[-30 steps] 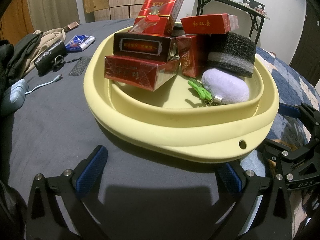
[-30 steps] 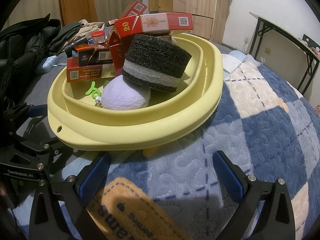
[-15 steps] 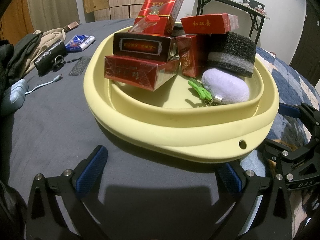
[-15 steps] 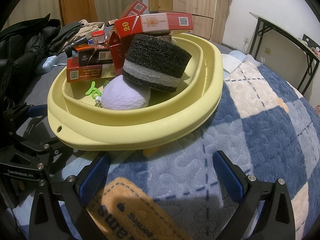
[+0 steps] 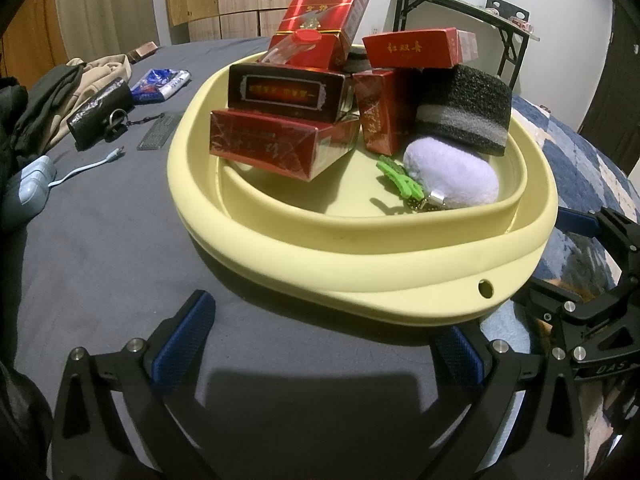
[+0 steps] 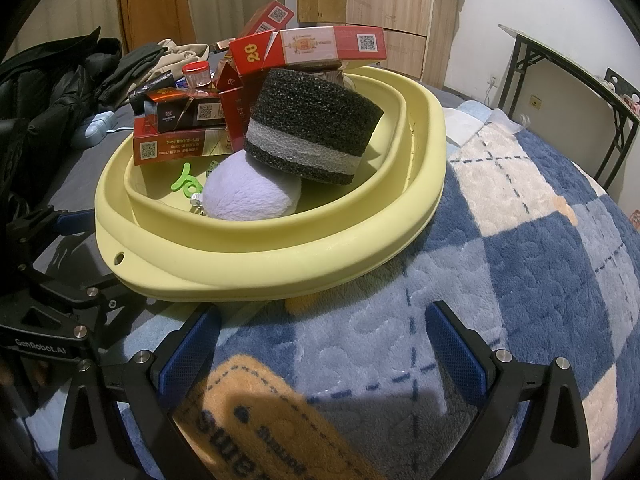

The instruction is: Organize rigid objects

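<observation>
A pale yellow basin (image 5: 360, 272) (image 6: 280, 256) sits on the bed, piled with several red cartons (image 5: 280, 148) (image 6: 180, 146), a black-and-white foam block (image 5: 464, 112) (image 6: 316, 128), a lilac plush pouch (image 5: 452, 176) (image 6: 248, 194), a green clip (image 5: 400, 178) (image 6: 184, 182) and a small red-capped jar (image 6: 197, 74). My left gripper (image 5: 320, 344) stands open just short of the basin's near rim, nothing between its fingers. My right gripper (image 6: 324, 340) is open too, over the blanket at the basin's other side, empty.
Dark and beige clothes (image 5: 60, 96), a black pouch with keys (image 5: 100, 114), a blue wrapper (image 5: 160, 84) and a pale blue charger with cable (image 5: 28, 188) lie on the grey sheet to the left. A blue checked blanket (image 6: 520, 280) covers the right. A folding table (image 5: 460, 8) stands behind.
</observation>
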The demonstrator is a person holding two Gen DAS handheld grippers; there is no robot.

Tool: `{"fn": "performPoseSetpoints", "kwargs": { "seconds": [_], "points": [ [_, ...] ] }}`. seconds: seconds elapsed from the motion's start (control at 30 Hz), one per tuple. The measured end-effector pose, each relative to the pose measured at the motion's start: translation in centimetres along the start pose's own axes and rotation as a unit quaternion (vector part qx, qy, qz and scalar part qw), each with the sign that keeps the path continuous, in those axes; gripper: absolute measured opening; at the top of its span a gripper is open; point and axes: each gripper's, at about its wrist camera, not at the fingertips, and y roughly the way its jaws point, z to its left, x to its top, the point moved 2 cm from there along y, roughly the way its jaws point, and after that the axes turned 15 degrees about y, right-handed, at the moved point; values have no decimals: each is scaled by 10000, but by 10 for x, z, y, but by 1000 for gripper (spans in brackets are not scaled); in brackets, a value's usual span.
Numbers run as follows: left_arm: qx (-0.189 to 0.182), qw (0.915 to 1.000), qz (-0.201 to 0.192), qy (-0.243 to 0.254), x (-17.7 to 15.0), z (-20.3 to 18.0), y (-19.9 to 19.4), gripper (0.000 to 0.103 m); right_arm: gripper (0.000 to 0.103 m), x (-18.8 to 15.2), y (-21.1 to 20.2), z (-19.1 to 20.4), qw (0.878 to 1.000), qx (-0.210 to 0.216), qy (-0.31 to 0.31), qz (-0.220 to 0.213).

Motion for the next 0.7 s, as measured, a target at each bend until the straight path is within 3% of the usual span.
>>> {"fn": "performPoseSetpoints", "kwargs": {
  "seconds": [0.7],
  "points": [
    [110,9999,23,83,1,-3,-2,103,103,0,0,0,10000,1,-2,1]
  ]
}}
